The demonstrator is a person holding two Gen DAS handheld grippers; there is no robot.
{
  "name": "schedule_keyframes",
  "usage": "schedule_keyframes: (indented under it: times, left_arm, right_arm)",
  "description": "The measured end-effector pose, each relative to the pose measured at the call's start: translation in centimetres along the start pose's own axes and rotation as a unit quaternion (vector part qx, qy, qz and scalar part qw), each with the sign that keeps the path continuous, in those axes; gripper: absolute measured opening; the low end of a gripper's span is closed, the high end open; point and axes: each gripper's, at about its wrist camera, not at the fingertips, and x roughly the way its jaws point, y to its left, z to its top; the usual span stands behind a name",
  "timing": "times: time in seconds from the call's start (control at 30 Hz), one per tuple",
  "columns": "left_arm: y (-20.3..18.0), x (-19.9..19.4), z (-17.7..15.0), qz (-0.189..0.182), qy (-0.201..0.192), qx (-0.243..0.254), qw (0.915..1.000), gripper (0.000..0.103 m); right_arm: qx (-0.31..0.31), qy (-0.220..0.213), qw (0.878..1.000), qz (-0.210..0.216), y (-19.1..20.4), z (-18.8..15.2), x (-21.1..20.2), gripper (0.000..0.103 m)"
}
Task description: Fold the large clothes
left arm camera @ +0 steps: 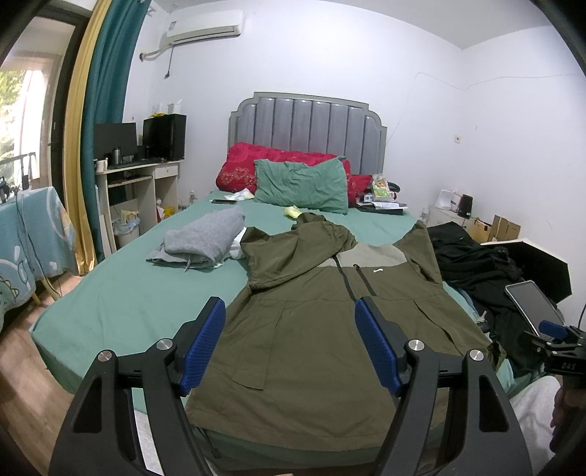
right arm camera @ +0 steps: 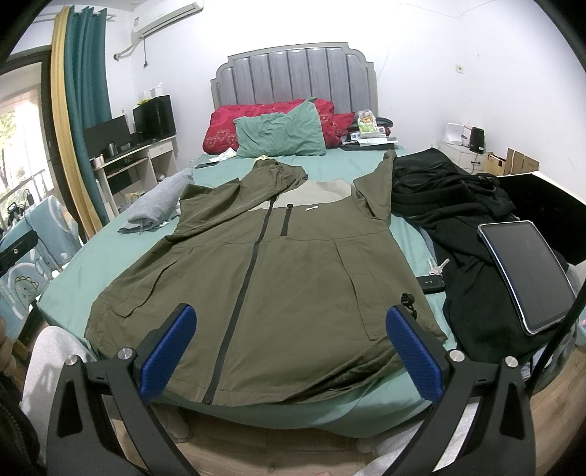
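While both claws, left claw (left arm camera: 289,344) and right claw (right arm camera: 291,351), hover spread, the olive jacket (right arm camera: 278,263) lies flat beyond them

A: Non-task stuff, quick. Bed (right arm camera: 110,252), green sheet, grey headboard (right arm camera: 293,73).
B: Pillows?
A: Green pillow (right arm camera: 282,135) leaning on a red one (right arm camera: 227,124) at the head.
B: Right side of the bed?
A: Tablet (right arm camera: 527,274), screen dark, propped on the black pile. Keys (right arm camera: 436,269) and a key fob (right arm camera: 432,283) on the sheet just beside it.
B: Left?
A: Phone (left arm camera: 223,201) on the sheet near the pillows. Desk (left arm camera: 143,175) against the wall with a monitor (left arm camera: 115,139) on it, bin (left arm camera: 126,227) under it.
B: Walls?
A: AC (left arm camera: 205,22) top left, teal curtain (left arm camera: 106,110) beside it. Nightstand (right arm camera: 457,153) far right, boxes (right arm camera: 516,161) next to it.
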Motion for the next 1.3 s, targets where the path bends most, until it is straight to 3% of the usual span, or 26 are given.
schedule_keyframes:
  times: [0.4, 0.57, 0.63, 0.8, 0.97, 1.13, 1.3]
  left_arm:
    - [0.2, -0.1, 0.2, 0.001, 0.003, -0.004, 1.0000, 0.076]
    - [0.8, 0.8, 1.8, -0.016, 0.005, -0.008, 0.9998, 0.076]
    - [1.2, 2.4, 1.9, -0.034, 0.021, -0.010, 0.9991, 0.076]
    - [1.7, 7.3, 1.3, -0.031, 0.047, 0.006, 0.9984, 0.076]
    - [3.1, 14.9, 2.1, -0.028, 0.080, 0.003, 0.9964, 0.076]
    - [4.8, 22.8, 3.1, -0.042, 0.106, -0.015, 0.9934, 0.076]
    - [6.9, 30.2, 5.0, -0.031, 0.102, -0.018, 0.9941, 0.076]
  right_arm:
    - [-0.001, 0.000, 1.000, -0.002, -0.2, -0.1, 0.1, 0.102]
    - [-0.005, 0.007, 1.000, -0.007, 0.3, 0.3, 0.1, 0.102]
    - [-0.007, 0.012, 1.000, -0.010, 0.1, 0.5, 0.7, 0.102]
    - [-0.011, 0.028, 0.999, -0.017, -0.8, 1.7, 3.9, 0.102]
    - [-0.009, 0.035, 0.999, 0.002, -1.7, 4.5, 9.0, 0.102]
    - [-0.007, 0.049, 0.999, 0.022, -2.5, 8.8, 16.3, 0.101]
    - [-0.033, 0.053, 0.998, 0.033, -1.9, 13.1, 24.8, 0.091]
